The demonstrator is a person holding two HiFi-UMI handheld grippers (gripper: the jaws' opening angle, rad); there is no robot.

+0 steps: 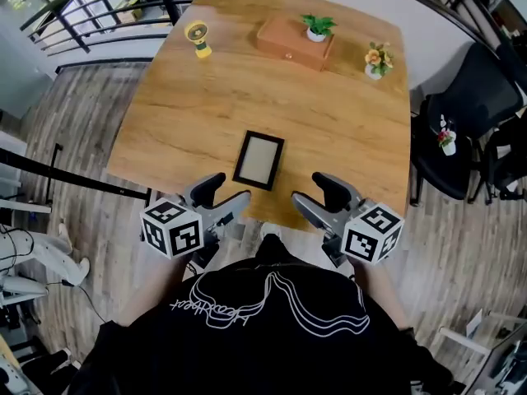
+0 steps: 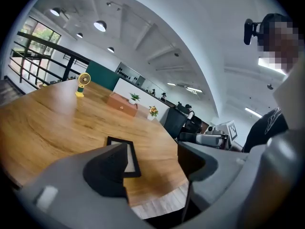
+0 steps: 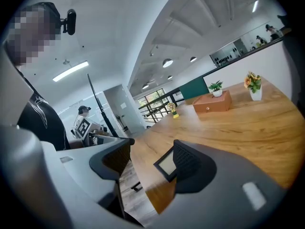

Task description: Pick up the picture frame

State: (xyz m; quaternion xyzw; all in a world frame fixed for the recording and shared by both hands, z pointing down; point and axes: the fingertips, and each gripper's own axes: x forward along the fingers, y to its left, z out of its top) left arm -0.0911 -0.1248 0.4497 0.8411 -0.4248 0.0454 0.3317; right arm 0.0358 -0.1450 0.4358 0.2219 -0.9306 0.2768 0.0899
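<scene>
A dark picture frame [image 1: 258,160] lies flat near the table's [image 1: 346,138] front edge, long axis pointing away from the person, just ahead of and between both grippers. The left gripper [image 1: 224,192] looks slightly nearer than the right gripper [image 1: 315,192]; both have jaws spread, empty.

Bare tabletop [image 1: 181,113] rings the picture frame [image 1: 258,160] on every side, wide open from the near edge. Fan [image 1: 198,39], wooden box [image 1: 294,41] and flower pot [image 1: 377,61] stand well apart, far back. The frame seems to lie flush on the wood.
</scene>
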